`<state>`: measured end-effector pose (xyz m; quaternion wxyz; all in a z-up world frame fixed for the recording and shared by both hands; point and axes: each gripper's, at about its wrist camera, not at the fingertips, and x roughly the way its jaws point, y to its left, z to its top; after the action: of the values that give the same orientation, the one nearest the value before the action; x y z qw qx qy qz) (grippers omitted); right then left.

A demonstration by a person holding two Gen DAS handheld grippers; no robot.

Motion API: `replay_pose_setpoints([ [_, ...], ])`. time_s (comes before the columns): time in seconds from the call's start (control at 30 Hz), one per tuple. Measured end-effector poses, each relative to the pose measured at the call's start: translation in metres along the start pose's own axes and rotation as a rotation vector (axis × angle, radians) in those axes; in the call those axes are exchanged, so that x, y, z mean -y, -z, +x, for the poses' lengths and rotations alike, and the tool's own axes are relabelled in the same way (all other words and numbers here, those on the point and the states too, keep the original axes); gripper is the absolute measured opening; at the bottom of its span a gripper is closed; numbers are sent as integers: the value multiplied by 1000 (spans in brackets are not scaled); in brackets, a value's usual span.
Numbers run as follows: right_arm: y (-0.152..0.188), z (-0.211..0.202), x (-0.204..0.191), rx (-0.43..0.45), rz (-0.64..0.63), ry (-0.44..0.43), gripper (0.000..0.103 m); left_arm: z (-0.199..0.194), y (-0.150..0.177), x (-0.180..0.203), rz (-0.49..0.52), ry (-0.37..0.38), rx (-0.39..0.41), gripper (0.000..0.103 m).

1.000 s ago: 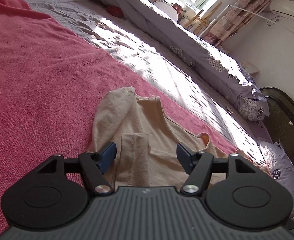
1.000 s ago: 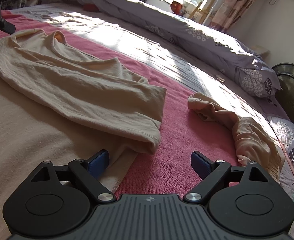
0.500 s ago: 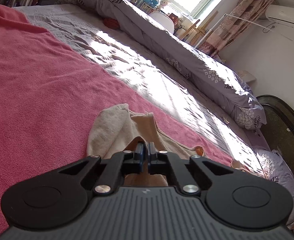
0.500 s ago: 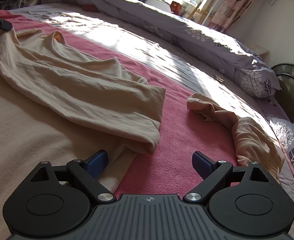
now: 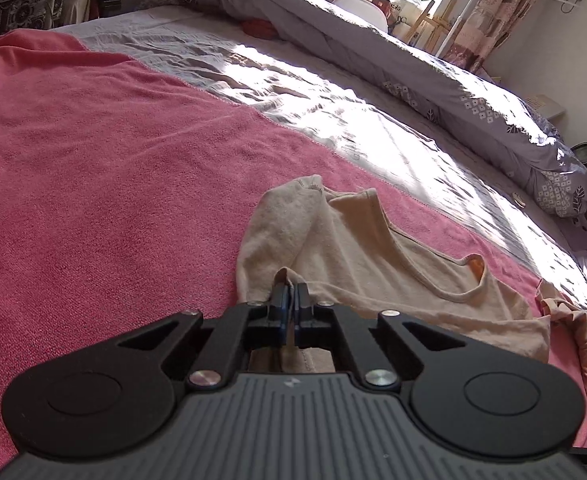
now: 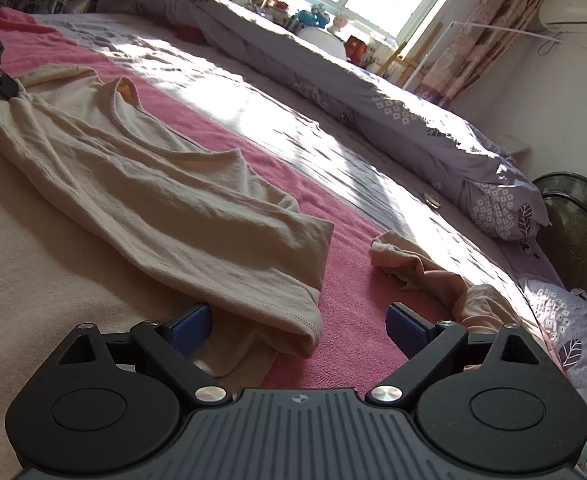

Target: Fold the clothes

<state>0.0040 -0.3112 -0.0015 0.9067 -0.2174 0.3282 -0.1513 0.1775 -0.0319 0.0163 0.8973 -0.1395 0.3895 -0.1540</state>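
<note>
- Bedding first: a grey sheet [image 6: 293, 136] runs the length of the bed, with a pink towel blanket [image 5: 93, 168] laid over its near side as my folding surface.
- Beige top [image 6: 153, 184] lies stretched across the pink blanket, its neckline up near my left side, its hem end lying doubled over itself near my right side, wrinkled along the middle.
- A second, crumpled beige garment [image 6: 421, 276] sits just beyond the hem, apart from the top.
- My left gripper [image 5: 292, 300] is pinched tight on a ridge of the top's cloth at the shoulder end; the pads meet with fabric between them.
- My right gripper [image 6: 299, 324] hangs spread wide at the hem end, holding nothing; the hem's folded corner lies between its pads.
- To do this well, I judge the right should bite through all layers of the hem corner, not just the top one, before anything lifts.
- Then both ends want to rise together, kept taut enough to shed the wrinkles, so the fold lands with straight edges and clear of the crumpled piece.
</note>
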Motion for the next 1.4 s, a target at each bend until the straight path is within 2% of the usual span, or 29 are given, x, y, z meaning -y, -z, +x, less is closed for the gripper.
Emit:
replay_pose_setpoints([
  [0.07,-5,-1,-6,24,-25,0,94,-12,-2,5,33,-42,45,0],
  [0.13,-10,-3,-12,52,-61,-6,94,-25,-2,15,134,-136,96,0],
  [0.23,-16,-4,-25,82,-126,-47,94,-39,12,35,371,-230,123,1],
  [0.27,-19,-4,-30,92,-147,-70,94,-45,20,42,440,-212,122,1],
  [0.3,-22,-4,-35,99,-169,-108,92,-53,30,50,515,-163,117,3],
  [0.33,-25,-1,-39,89,-179,-145,80,-60,41,59,589,-113,112,9],
  [0.37,-28,1,-42,80,-189,-183,65,-62,53,70,667,-94,119,13],
  [0.4,-32,3,-45,68,-191,-218,44,-63,65,81,744,-77,126,32],
  [0.43,-35,6,-44,54,-173,-242,32,-65,77,91,822,-59,133,47],
  [0.53,-41,4,-41,56,-142,-241,28,-69,113,124,1055,-3,154,52],
  [0.6,-43,-2,-36,71,-124,-234,27,-56,126,135,1132,-46,174,52],
  [0.63,-44,-5,-34,77,-114,-232,27,-50,127,138,1142,-66,176,52],
  [0.7,-43,-10,-29,87,-106,-230,27,-31,122,139,1128,-150,176,52],
  [0.83,-40,-14,-24,91,-108,-233,26,-4,107,129,1092,-345,178,55],
  [0.97,-31,-13,-29,70,-135,-243,27,-1,102,114,1102,-434,209,55],
  [1.0,-28,-12,-32,60,-146,-243,29,-1,102,111,1101,-448,211,55],
  [1.03,-26,-10,-35,48,-159,-239,37,-2,102,108,1100,-462,213,55],
  [1.13,-19,-8,-37,36,-176,-182,48,0,95,100,1049,-482,196,55],
  [1.3,-9,6,-17,-43,-105,-76,53,-11,81,79,897,-498,166,55],
  [1.37,-2,6,-5,-68,-63,-72,55,-22,76,69,826,-505,159,55],
  [1.4,1,2,-1,-64,-49,-90,55,-33,72,59,767,-485,161,55],
])
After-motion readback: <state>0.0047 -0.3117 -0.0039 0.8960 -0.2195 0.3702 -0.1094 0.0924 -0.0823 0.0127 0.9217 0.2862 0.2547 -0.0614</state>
